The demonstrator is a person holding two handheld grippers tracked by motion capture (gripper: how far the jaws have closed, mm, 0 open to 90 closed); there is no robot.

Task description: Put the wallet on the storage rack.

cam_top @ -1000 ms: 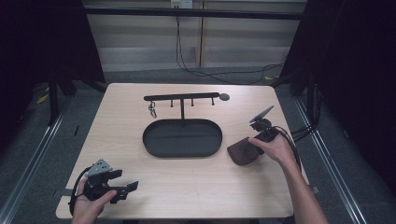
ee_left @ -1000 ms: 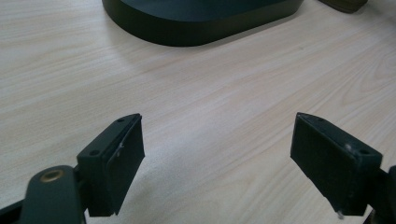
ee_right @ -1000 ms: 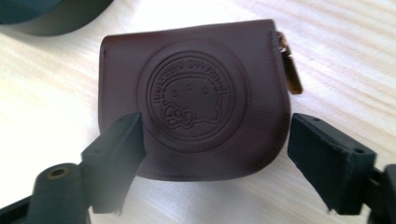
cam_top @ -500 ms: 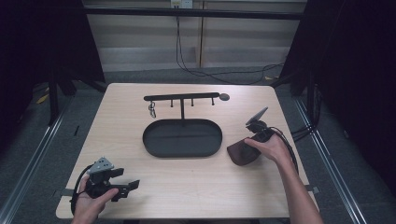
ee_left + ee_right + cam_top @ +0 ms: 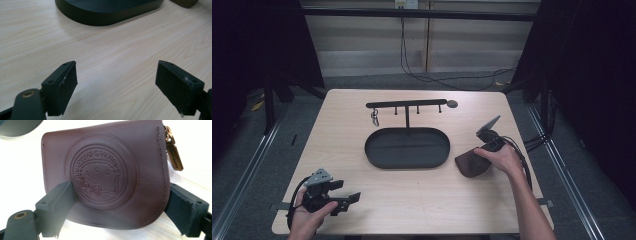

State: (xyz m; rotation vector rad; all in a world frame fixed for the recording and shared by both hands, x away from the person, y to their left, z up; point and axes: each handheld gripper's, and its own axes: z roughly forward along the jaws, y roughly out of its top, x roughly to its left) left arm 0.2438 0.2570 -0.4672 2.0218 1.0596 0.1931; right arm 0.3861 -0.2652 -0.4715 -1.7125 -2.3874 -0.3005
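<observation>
My right gripper sits low at the table's right side, its jaws spread wide with the brown leather pouch between them; in the right gripper view the pads flank the pouch's lower corners, and I cannot tell whether either one touches the leather. The pouch lies flat on the wood just beside the right end of the black oval tray, a stamped round emblem facing up and a brass zipper pull at one edge. My left gripper rests near the front left corner, jaws wide apart over bare wood, well apart from the tray. Behind the tray stands a black hook rack with a small metal clip hanging from it. The table is pale wood grain; around it are a grey floor, dark curtains and cables trailing by the back wall.
</observation>
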